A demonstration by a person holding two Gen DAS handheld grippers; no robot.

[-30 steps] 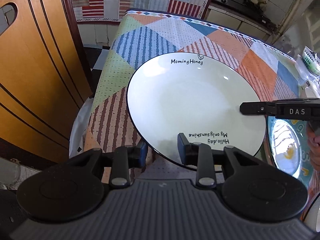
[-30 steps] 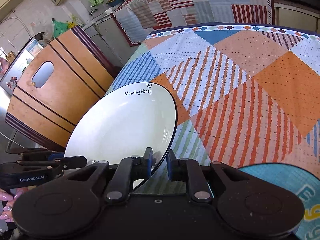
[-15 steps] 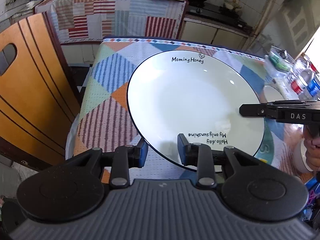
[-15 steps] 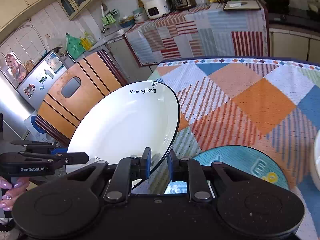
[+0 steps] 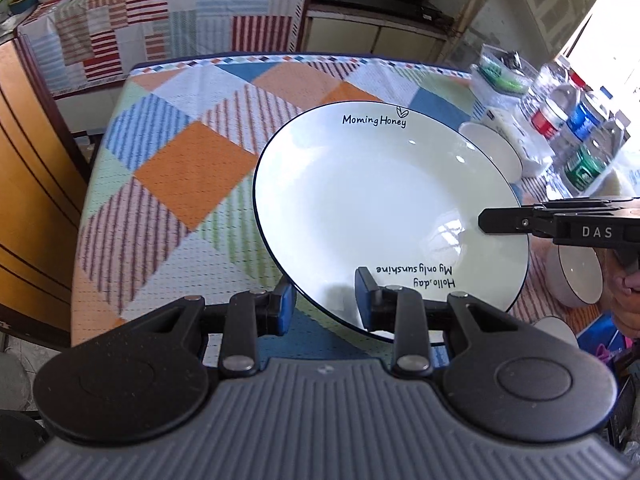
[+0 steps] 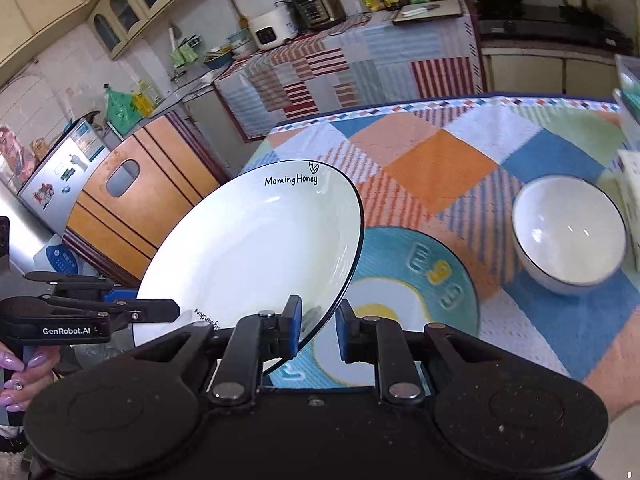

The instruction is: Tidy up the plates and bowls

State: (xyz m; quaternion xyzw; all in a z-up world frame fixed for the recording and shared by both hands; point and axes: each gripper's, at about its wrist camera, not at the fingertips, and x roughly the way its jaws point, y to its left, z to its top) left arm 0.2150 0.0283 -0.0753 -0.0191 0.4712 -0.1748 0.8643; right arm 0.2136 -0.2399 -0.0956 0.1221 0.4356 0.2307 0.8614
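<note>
Kitchen table under a patchwork tablecloth [image 5: 180, 168]. Held in the air above it, tilted, a wide white plate [image 5: 380, 208] lettered "Morning Honey", gripped from two sides. Left gripper [image 5: 324, 304] pinching the near rim beside the lower line of lettering, one finger over the plate's face, the other outside the edge. Right gripper [image 6: 318, 320] clamped on the plate's right side, with the thin dark-lined edge running between its blue pads.

Changed over the last second: carried away from the table's left edge and the wooden chair [image 6: 132, 200], now further right and partly over a teal plate [image 6: 432, 280] with a fried-egg design. Probably heading for a stack, plate on plate; not yet lowered.

Clear only from the right wrist: the teal plate lying flat just under the white rim, and a white bowl [image 6: 568, 232] standing just beyond it.

Clear only from the left wrist: both lines of lettering, a bowl [image 5: 580, 276] low at the right behind the right gripper, and water bottles [image 5: 576, 128] along the far right side.
</note>
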